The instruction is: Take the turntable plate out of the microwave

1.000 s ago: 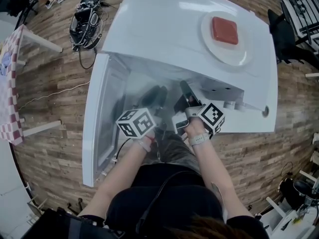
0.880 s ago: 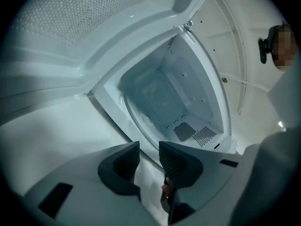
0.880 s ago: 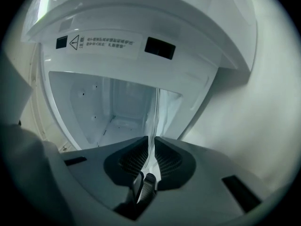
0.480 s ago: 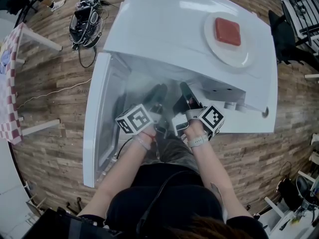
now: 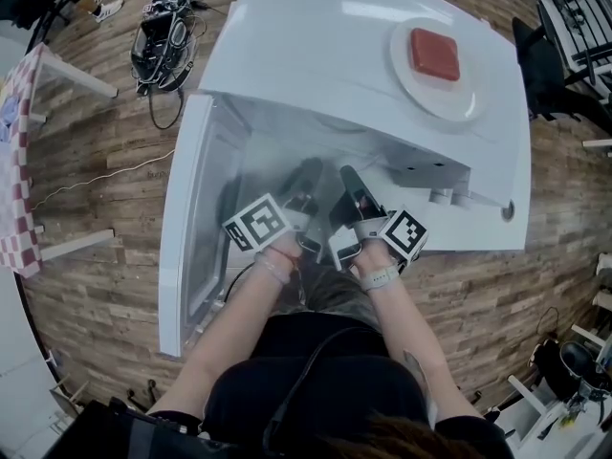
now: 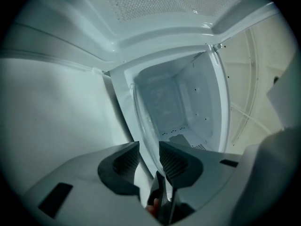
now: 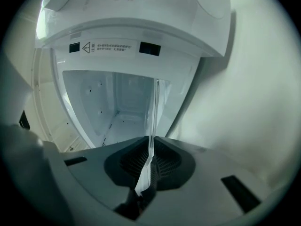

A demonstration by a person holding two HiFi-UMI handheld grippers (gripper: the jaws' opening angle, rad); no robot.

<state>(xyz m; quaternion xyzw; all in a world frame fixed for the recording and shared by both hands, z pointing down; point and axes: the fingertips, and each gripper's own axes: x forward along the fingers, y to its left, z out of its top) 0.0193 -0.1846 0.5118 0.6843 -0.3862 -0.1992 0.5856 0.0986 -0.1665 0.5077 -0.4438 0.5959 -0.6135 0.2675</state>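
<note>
Turntable plate [image 7: 153, 108]: thin clear glass with a curved rim, held on edge in front of the open cavity.
Right gripper [image 7: 151, 140]: ribbed dark pads clamped on the glass edge.
Left gripper [image 6: 149, 149]: jaws have just been opening and stand wide; the rim runs between them, unclamped.
Microwave [image 5: 335, 36]: glossy white, door [image 5: 186, 237] swung left.
On top: white dish [image 5: 411, 82] with a red square block [image 5: 435, 54].
Floor [image 5: 105, 151]: wood planks.

left gripper [image 6: 149, 147] rolled, jaws opening round plate [image 6: 139, 121]
</note>
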